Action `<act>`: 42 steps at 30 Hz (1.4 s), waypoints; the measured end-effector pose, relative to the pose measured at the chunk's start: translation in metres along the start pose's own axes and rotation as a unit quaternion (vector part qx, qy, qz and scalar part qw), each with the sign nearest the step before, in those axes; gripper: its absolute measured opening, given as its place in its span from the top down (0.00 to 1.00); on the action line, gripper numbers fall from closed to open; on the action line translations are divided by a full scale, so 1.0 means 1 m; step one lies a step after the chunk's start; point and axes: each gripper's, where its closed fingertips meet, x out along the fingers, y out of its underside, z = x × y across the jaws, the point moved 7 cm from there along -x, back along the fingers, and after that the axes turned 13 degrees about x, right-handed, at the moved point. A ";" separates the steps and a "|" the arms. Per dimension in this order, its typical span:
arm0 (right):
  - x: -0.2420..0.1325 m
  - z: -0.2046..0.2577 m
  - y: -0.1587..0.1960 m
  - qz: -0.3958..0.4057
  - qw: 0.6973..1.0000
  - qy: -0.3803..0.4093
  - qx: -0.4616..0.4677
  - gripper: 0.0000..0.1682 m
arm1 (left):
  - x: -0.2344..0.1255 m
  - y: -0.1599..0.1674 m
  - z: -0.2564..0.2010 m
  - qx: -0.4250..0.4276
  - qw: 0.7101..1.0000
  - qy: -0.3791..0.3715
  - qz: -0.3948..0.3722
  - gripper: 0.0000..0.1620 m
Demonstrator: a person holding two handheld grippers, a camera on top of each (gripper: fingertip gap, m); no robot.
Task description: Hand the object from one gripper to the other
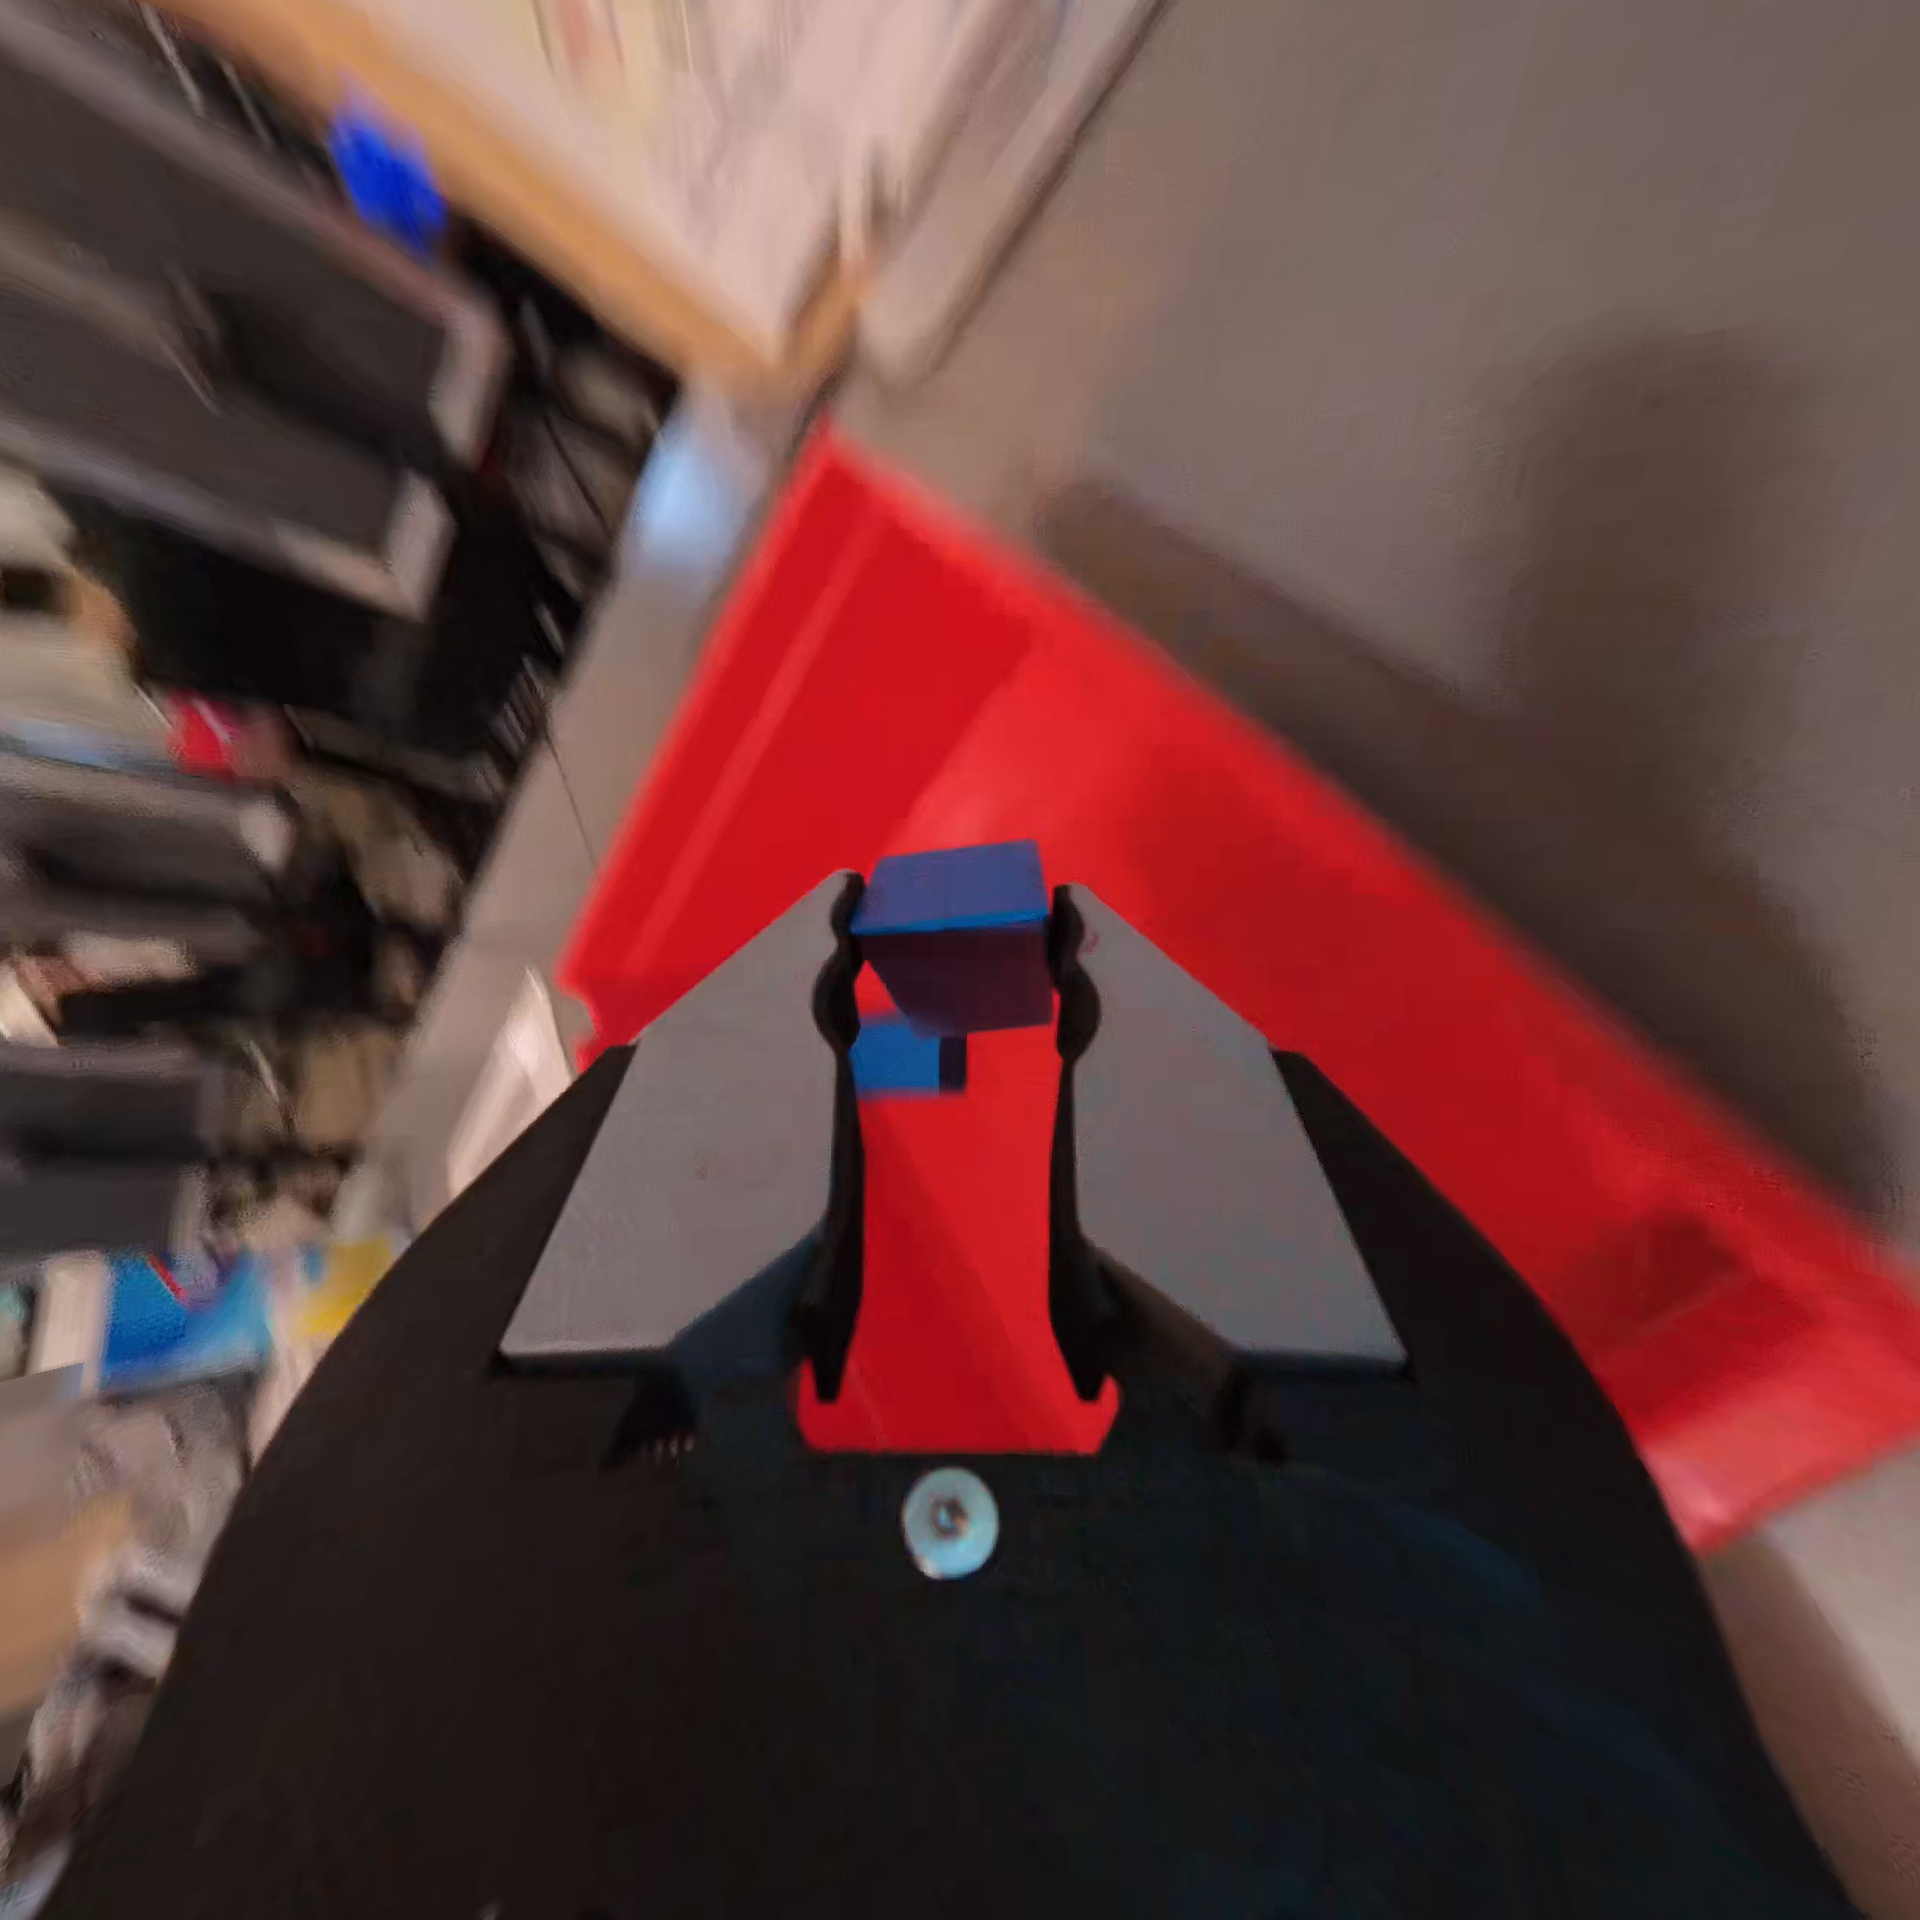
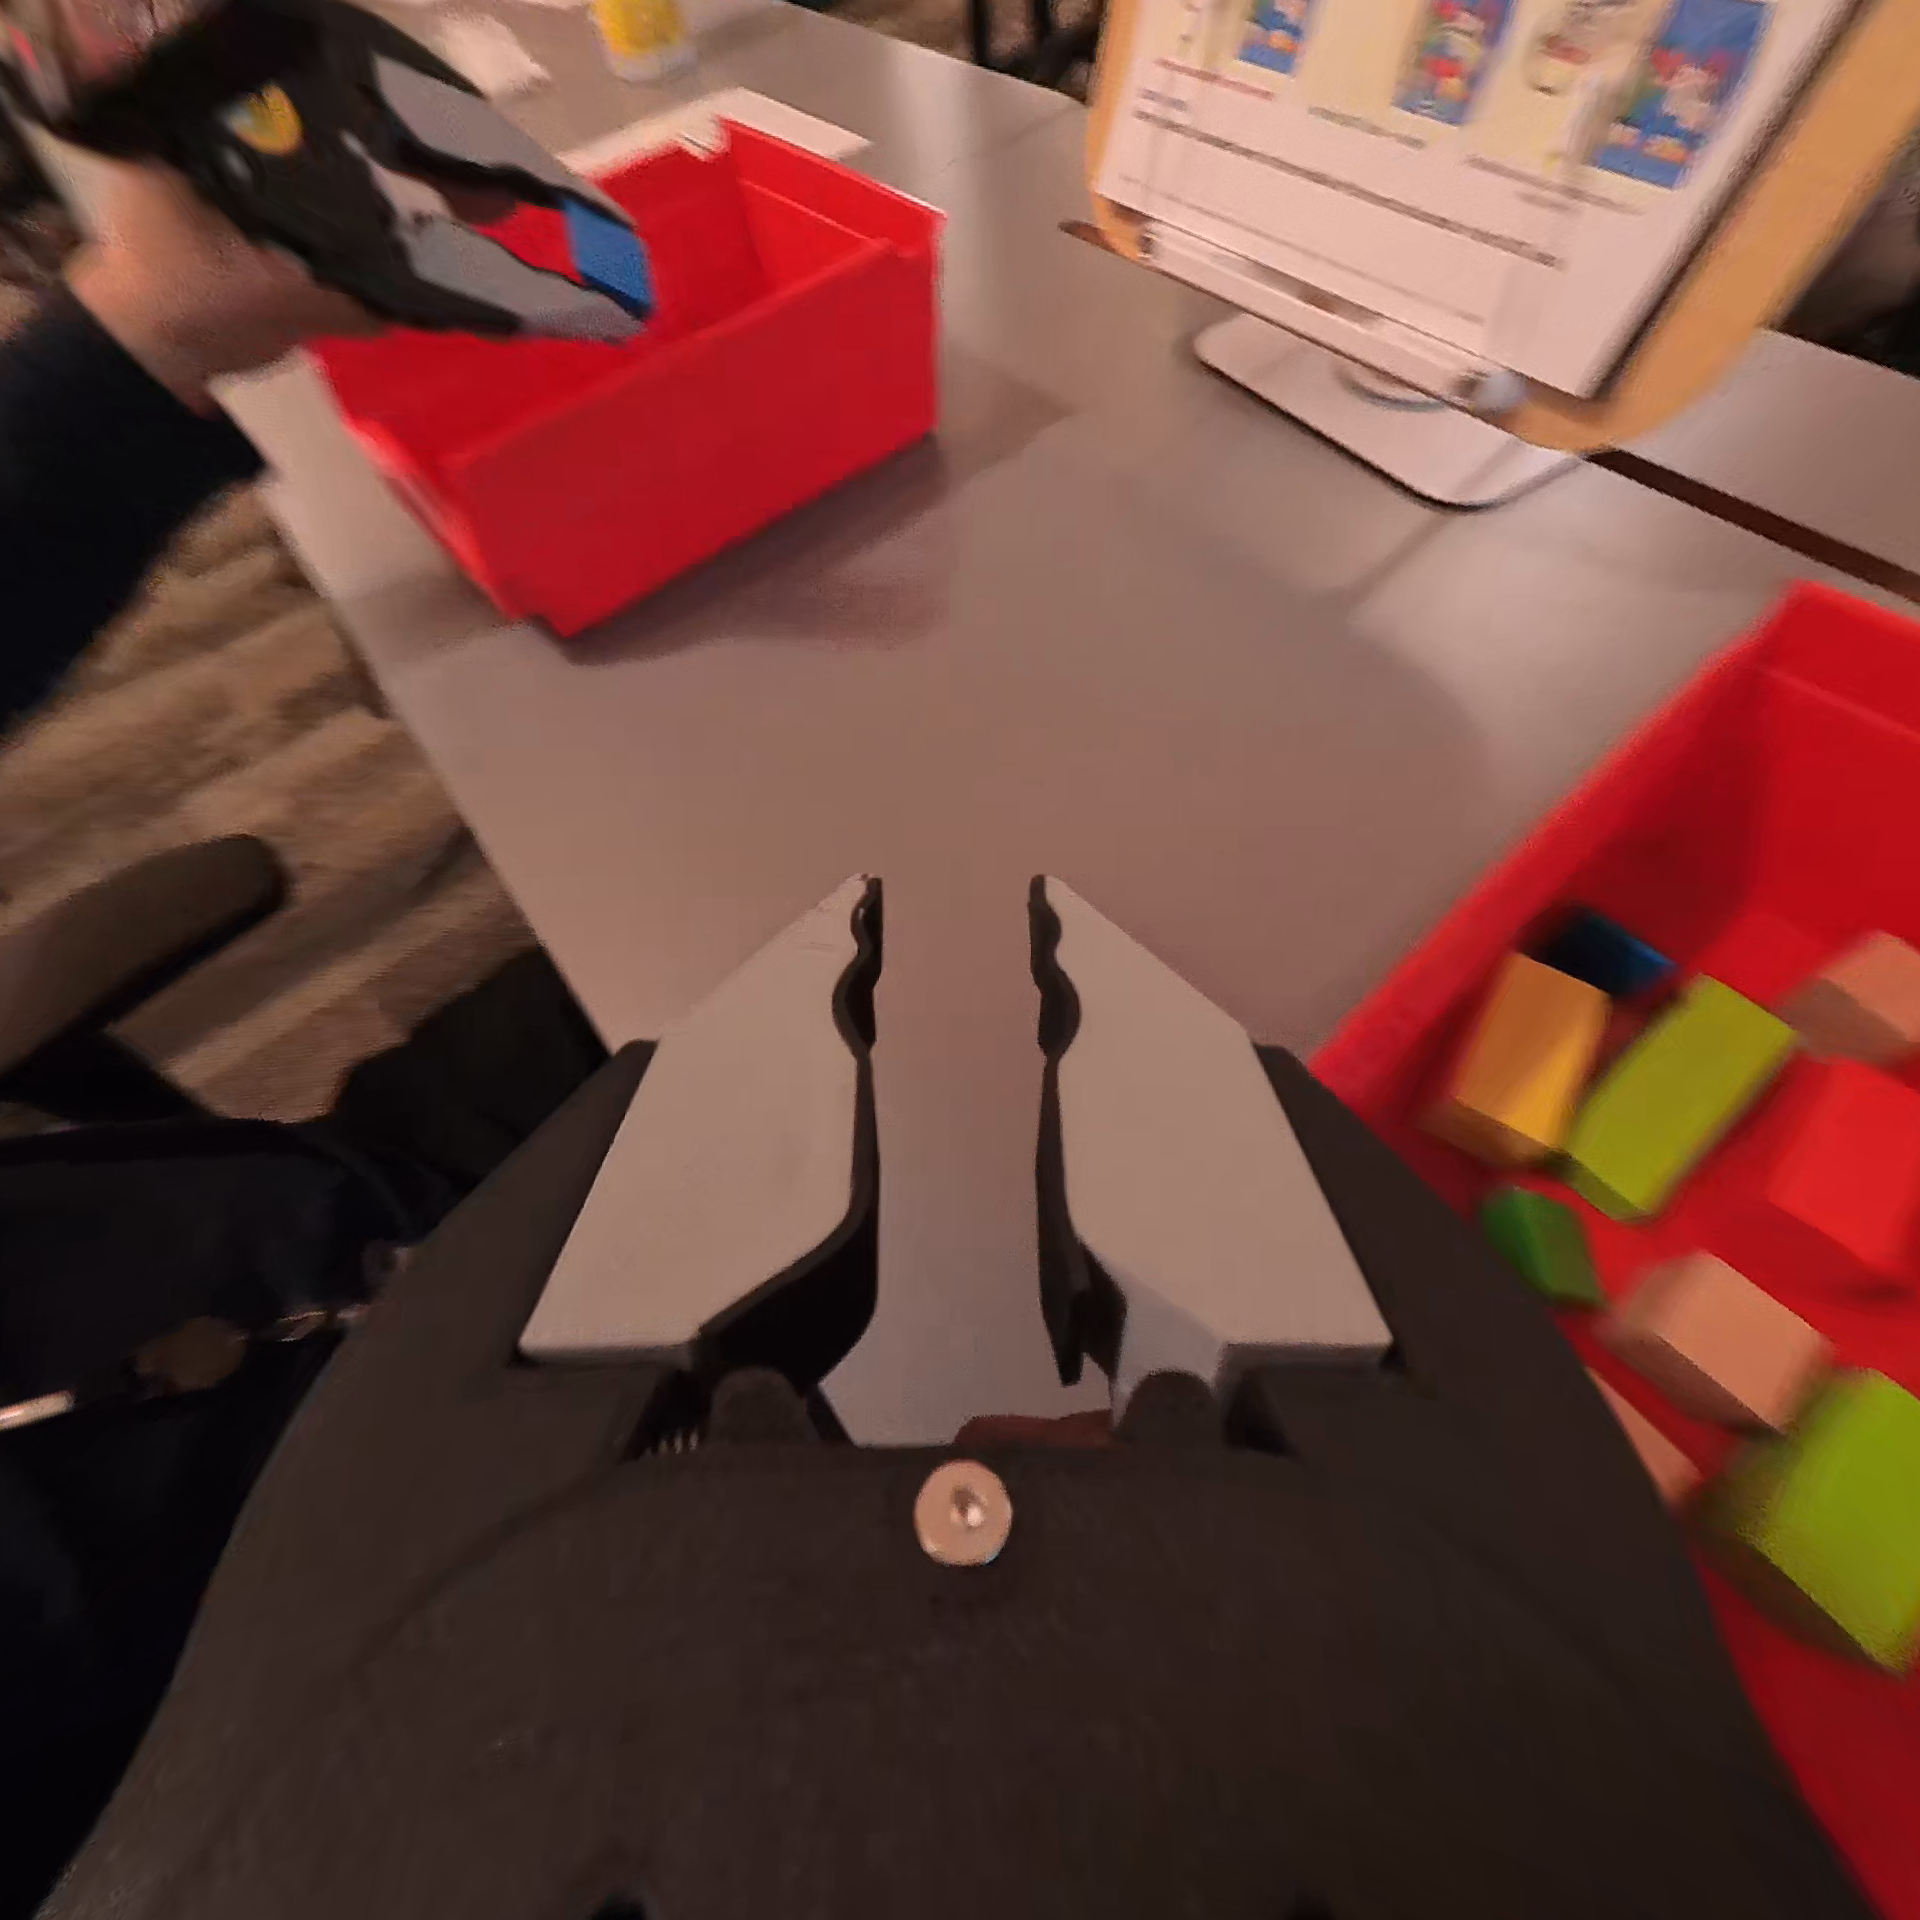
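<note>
Right wrist view: the right claw (image 2: 956,914) hangs empty, jaws narrowly parted, over the grey bench (image 2: 1039,675). Farther off, the left claw (image 2: 613,260) pinches the blue block (image 2: 613,255) above the red bin (image 2: 727,457). Judged best: lower the block inside the walls before letting go.

My left wrist view rides behind the left gripper (image 1: 956,914), looking forward and steeply down along its fingers, close over a red bin (image 1: 1195,831), its background smeared by blur; my right wrist view sits behind the right gripper (image 2: 956,914), higher and farther back, facing across the grey table (image 2: 1039,675) toward a monitor (image 2: 1403,156); both views share that far red bin (image 2: 675,457); the right view also catches the left gripper (image 2: 592,260) from outside, above the bin.
</note>
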 end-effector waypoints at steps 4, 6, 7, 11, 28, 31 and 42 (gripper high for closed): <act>0.019 0.044 -0.007 -0.015 0.993 -0.115 0.000 0.80 | -0.081 -0.080 -0.041 0.068 0.970 -0.073 -0.223 0.79; 0.028 0.067 -0.006 -0.012 0.987 -0.161 -0.009 0.77 | -0.113 -0.112 -0.064 0.069 0.939 -0.050 -0.333 0.79; 0.032 0.077 -0.005 -0.009 0.983 -0.184 -0.016 0.76 | -0.128 -0.126 -0.075 0.060 0.918 -0.016 -0.392 0.79; 0.032 0.108 -0.005 -0.046 0.961 -0.269 -0.043 0.74 | -0.173 -0.157 -0.092 -0.047 0.794 0.157 -0.585 0.79; 0.043 0.145 -0.007 -0.137 0.930 -0.341 -0.029 0.73 | -0.169 -0.166 -0.084 -0.291 0.584 0.314 -0.690 0.79; 0.047 0.150 -0.006 -0.134 0.926 -0.353 -0.019 0.73 | -0.164 -0.169 -0.090 -0.302 0.596 0.311 -0.676 0.79; 0.037 0.133 -0.012 -0.150 0.921 -0.360 0.022 0.81 | -0.153 -0.179 -0.103 -0.298 0.617 0.337 -0.646 0.80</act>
